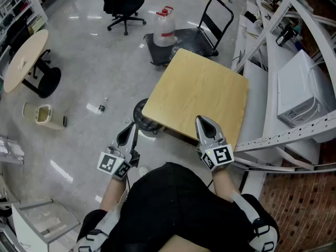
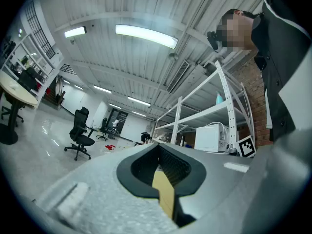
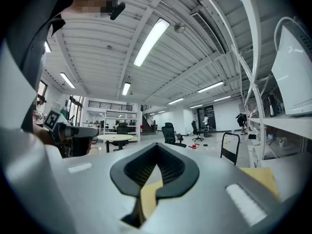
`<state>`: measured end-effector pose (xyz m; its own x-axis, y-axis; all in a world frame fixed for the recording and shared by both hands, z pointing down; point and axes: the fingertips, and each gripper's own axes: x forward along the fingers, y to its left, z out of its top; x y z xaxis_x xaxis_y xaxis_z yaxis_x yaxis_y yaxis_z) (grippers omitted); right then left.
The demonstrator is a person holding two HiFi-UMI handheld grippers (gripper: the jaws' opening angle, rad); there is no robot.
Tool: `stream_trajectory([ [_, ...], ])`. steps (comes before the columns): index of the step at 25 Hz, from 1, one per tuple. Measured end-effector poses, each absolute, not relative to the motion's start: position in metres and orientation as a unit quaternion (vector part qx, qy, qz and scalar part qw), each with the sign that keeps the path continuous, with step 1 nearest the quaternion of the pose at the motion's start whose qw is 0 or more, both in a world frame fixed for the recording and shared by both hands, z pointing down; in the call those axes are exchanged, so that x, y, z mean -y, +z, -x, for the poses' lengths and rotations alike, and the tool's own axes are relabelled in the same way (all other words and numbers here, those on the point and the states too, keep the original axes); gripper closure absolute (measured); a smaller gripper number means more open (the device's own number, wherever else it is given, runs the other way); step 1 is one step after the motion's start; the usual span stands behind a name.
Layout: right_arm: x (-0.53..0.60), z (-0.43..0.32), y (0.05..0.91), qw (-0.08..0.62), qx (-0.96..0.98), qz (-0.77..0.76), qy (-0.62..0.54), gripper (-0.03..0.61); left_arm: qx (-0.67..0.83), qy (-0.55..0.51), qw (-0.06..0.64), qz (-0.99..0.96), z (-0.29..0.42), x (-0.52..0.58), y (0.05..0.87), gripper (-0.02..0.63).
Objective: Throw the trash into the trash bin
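Observation:
In the head view a small cream trash bin (image 1: pixel 43 115) stands on the grey floor at the far left. A few small bits of litter (image 1: pixel 100 108) lie on the floor between it and me. My left gripper (image 1: pixel 131 127) hangs over the floor by the table's near left corner, jaws shut with nothing in them. My right gripper (image 1: pixel 201 119) sits over the near edge of the square wooden table (image 1: pixel 197 88), also shut and holding nothing. Both gripper views show closed jaws: the left gripper (image 2: pixel 158 147) and the right gripper (image 3: pixel 157 146).
A black stool (image 1: pixel 143 121) stands under the table's left corner. A round table (image 1: pixel 23 59) and an office chair (image 1: pixel 125 7) lie further off. A flat cart (image 1: pixel 181 38) carries a water jug (image 1: pixel 166 28). White shelving (image 1: pixel 294 88) runs along the right.

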<state>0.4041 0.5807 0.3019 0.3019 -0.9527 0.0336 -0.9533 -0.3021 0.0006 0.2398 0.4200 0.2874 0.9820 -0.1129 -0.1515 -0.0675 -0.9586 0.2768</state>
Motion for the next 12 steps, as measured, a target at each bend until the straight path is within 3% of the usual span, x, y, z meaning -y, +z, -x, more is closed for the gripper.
stream_trajectory([
  [12, -0.5823, -0.4134, 0.2919, 0.000, 0.584, -0.812, 0.010, 0.574, 0.051, -0.082, 0.145, -0.985, -0.2390, -0.4209, 0.2864, 0.612],
])
